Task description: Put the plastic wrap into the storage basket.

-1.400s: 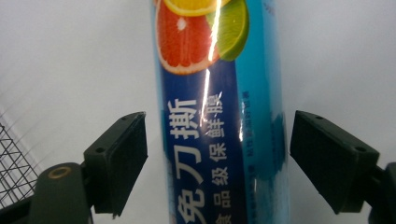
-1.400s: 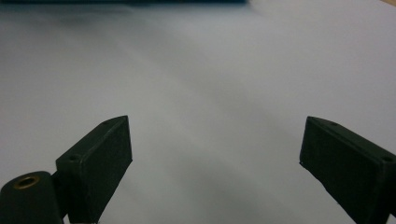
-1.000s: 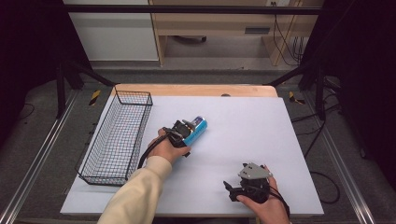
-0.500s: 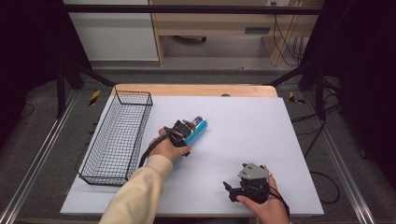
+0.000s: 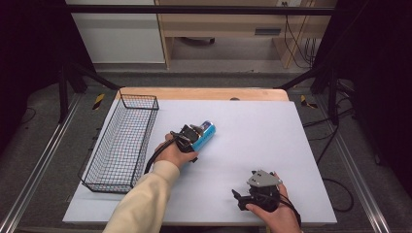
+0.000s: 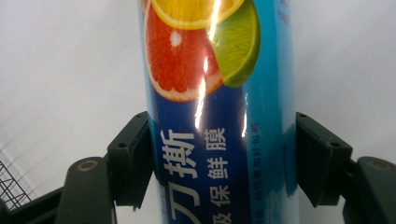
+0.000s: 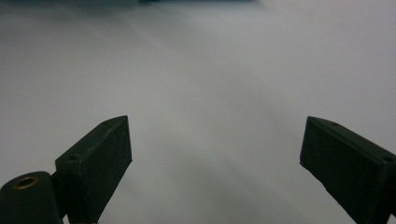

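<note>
Right hand-held gripper [image 5: 241, 198], at 5 o'clock on the tabletop [image 5: 262, 131], rests with jaws spread and nothing between them. Near centre, the left hand-held gripper [image 6: 223, 158] has just been closing its jaws; both pads now press the sides of the blue tube [image 6: 219, 112], which lies flat. Grip looks set, so lifting is likely next. Wire basket [image 5: 121, 141] waits at 9 o'clock, just beside.
</note>
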`<state>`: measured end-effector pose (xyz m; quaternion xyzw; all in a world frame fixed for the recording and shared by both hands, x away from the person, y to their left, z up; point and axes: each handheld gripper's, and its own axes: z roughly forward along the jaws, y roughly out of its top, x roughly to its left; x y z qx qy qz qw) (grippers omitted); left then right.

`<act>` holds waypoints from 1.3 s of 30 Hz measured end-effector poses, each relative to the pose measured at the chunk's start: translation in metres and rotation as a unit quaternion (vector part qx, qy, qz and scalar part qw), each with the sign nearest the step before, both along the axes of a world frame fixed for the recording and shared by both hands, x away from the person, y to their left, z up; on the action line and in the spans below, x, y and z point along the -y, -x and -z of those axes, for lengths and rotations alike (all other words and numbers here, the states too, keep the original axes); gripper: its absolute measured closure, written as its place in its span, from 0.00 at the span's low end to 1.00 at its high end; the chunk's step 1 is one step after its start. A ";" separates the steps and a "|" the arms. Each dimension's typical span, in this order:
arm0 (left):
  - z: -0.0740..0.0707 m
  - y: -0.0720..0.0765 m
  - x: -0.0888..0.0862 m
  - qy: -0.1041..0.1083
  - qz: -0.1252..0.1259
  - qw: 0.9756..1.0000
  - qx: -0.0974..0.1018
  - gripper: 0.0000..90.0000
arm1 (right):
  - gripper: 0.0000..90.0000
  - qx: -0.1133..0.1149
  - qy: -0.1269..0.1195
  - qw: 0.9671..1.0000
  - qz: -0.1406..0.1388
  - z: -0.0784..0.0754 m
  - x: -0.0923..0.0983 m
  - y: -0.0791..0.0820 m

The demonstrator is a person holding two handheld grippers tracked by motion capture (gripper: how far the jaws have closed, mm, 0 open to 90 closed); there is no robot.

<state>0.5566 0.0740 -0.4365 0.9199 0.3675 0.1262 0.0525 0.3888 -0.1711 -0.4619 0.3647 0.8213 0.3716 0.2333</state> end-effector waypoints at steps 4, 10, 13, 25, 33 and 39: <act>0.000 0.000 0.000 0.001 -0.003 1.000 0.000 0.34 | 0.10 0.000 0.000 1.000 0.000 0.000 0.000 0.000; -0.001 0.001 0.000 0.000 -0.005 1.000 0.005 0.34 | 0.10 0.000 0.000 1.000 0.000 0.000 0.000 0.000; -0.001 0.001 -0.001 -0.003 -0.003 1.000 0.007 0.35 | 0.10 -0.002 -0.001 1.000 0.001 0.001 0.000 0.000; -0.019 0.005 -0.004 -0.002 0.003 1.000 0.018 0.35 | 0.11 -0.003 0.003 1.000 -0.005 0.002 -0.002 -0.001; -0.038 0.007 -0.008 0.004 0.003 0.999 0.033 0.35 | 0.11 -0.005 0.001 1.000 -0.005 0.002 -0.003 -0.001; -0.047 0.009 -0.008 0.005 0.006 0.999 0.038 0.35 | 0.11 -0.005 0.003 1.000 -0.006 0.003 -0.003 -0.001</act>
